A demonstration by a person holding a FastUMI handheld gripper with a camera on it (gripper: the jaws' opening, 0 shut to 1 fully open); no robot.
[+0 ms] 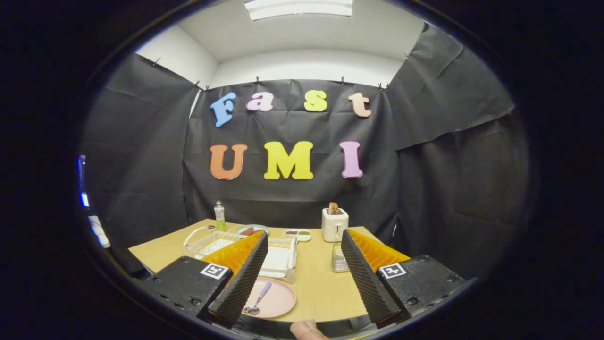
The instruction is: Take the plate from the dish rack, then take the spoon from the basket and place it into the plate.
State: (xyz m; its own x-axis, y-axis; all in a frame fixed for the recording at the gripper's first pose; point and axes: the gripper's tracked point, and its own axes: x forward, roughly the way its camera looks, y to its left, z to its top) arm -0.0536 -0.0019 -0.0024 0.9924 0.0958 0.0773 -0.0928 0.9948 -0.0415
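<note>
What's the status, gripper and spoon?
Gripper open, holding nothing. Spoon lies in the pink plate on the table, in front of the dish rack. Nothing in the way.

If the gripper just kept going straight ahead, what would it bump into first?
Probably nothing soon. The open gripper points along bare table, between the dish rack and the basket. The toaster by the far edge looks first in line, though depth is hard to judge.

Gripper open, empty; spoon lying in plate.
</note>
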